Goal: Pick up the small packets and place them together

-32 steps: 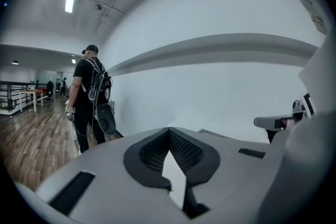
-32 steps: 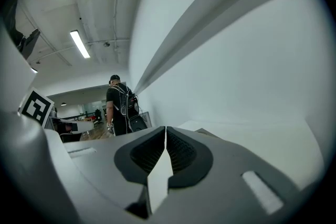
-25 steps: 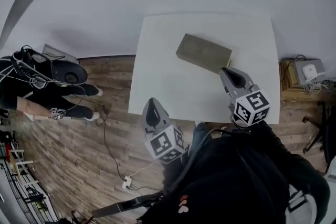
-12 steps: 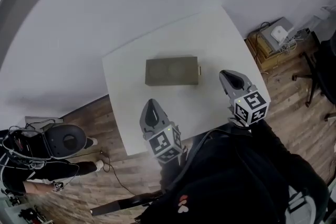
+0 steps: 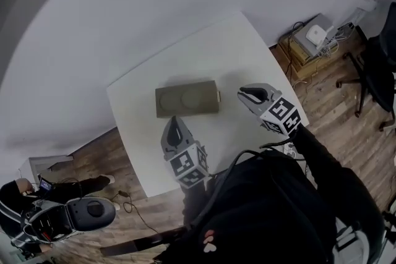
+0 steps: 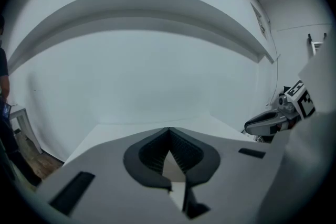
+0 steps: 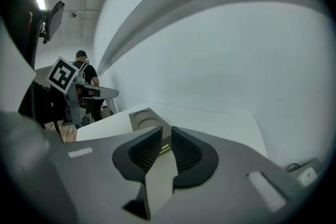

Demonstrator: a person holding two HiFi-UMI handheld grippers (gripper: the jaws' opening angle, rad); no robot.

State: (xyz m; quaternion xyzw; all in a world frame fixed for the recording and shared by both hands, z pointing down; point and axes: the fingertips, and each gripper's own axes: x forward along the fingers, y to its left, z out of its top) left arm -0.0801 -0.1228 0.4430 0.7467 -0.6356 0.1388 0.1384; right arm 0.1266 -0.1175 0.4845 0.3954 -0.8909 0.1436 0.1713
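Observation:
An olive-brown box [image 5: 187, 97] with two round recesses in its top lies on the white table [image 5: 247, 46]; a small brass-coloured tab shows at its right end. My right gripper [image 5: 243, 94] hovers just right of that end and points at the box [image 7: 144, 119]. Its jaws [image 7: 164, 136] have just been opening: a narrow gap shows, with nothing between them. My left gripper [image 5: 174, 122] hangs in front of the box, over the table's near part. Its tips [image 6: 168, 131] meet, shut on nothing. Each gripper view shows the other gripper off to the side.
The table stands against a pale wall on a wooden floor. To its right are stacked cardboard boxes with a white device [image 5: 315, 37] and cables, and an office chair [image 5: 377, 52]. A person [image 5: 18, 201] with dark equipment is at the lower left.
The view has swung, so table and box sit further left and nearer my grippers. The right gripper has come in to the box's right end. The left gripper now reaches over the table's front.

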